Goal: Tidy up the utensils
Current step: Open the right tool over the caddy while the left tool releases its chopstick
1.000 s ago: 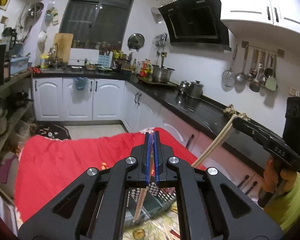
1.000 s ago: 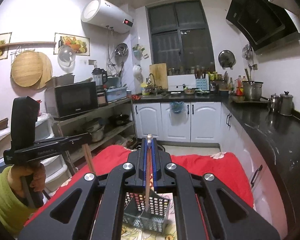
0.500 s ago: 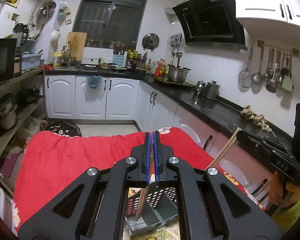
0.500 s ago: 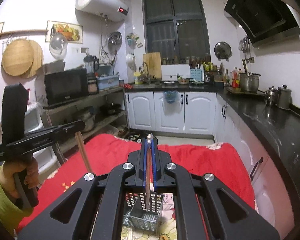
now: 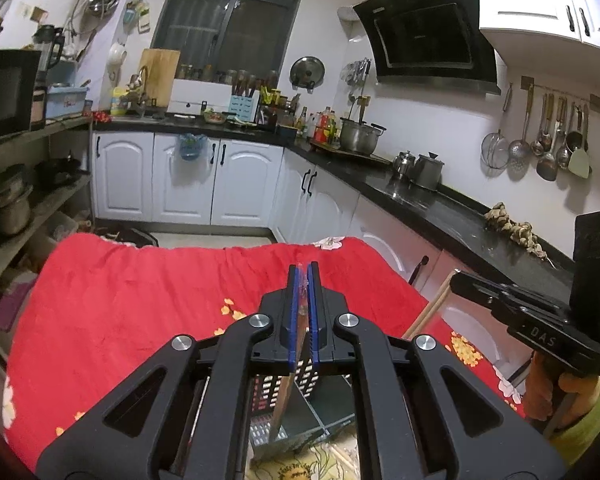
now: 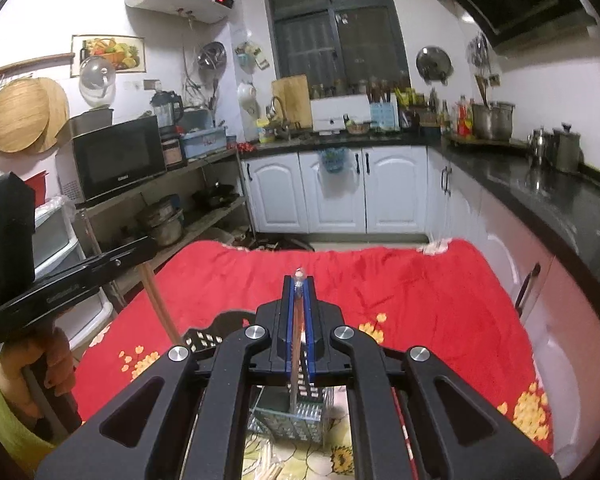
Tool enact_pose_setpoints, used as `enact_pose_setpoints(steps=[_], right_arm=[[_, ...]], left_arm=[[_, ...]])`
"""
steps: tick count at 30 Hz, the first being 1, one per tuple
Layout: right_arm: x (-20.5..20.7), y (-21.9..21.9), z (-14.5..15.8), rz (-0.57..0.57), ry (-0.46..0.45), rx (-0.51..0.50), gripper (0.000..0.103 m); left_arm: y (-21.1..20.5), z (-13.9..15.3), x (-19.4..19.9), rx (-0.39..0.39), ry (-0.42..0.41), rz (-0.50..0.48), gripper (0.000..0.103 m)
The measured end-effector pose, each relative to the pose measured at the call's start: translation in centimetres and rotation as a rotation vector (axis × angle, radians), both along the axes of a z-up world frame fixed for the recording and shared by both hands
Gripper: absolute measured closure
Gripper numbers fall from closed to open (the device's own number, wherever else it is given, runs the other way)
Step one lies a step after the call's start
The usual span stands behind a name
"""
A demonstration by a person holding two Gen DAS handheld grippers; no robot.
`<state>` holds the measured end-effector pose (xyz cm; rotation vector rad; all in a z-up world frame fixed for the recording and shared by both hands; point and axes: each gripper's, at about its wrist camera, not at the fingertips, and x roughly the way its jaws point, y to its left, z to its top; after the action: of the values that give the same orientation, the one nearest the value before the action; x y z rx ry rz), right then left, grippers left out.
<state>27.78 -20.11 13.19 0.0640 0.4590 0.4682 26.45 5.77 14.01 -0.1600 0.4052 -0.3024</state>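
My left gripper (image 5: 304,276) is shut on a wooden chopstick (image 5: 286,396) that hangs down into a perforated utensil basket (image 5: 320,412) below it. My right gripper (image 6: 299,284) is shut on another chopstick (image 6: 296,364), upright over the same basket (image 6: 296,412). The right gripper and its chopstick (image 5: 428,312) show at the right of the left wrist view. The left gripper's chopstick (image 6: 160,304) shows at the left of the right wrist view. More loose chopsticks (image 6: 266,466) lie on the flowered cloth by the basket.
The table carries a red cloth (image 5: 140,300) with yellow flowers. Black counters (image 5: 440,208) with pots run along the right, white cabinets (image 5: 188,176) at the back. A shelf with a microwave (image 6: 116,156) stands on the left.
Both grippers have tilted downward and lowered toward the table, each still holding its chopstick. The basket now shows more fully beneath them.
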Motion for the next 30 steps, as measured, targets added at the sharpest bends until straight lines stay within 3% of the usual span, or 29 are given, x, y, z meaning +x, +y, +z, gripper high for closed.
enact_pose_setpoints(steps=[3,5,8,20,30], right_arm=[[0.0,-0.3,-0.7,-0.006,0.022,0.009,0.079],[-0.1,-0.4,-1.0,-0.009,0.027,0.010,0.078],[-0.5,-0.9,-1.2,-0.015,0.036,0.022,0.069],[-1.6,-1.8,-1.9,-0.030,0.034,0.012,0.054],[-3.0,-2.3,-2.5,-0.045,0.023,0.011,0.050]], left_arm=[[0.3,-0.6,-0.2,-0.010,0.012,0.006,0.099],[0.5,-0.9,-0.4,-0.016,0.022,0.013,0.083],[1.1,-0.8,-0.9,-0.035,0.019,0.025,0.070],[3.0,-0.4,-3.1,-0.061,-0.008,0.063,0.025],[4.0,-1.2,-5.6,-0.062,-0.017,0.088,0.011]])
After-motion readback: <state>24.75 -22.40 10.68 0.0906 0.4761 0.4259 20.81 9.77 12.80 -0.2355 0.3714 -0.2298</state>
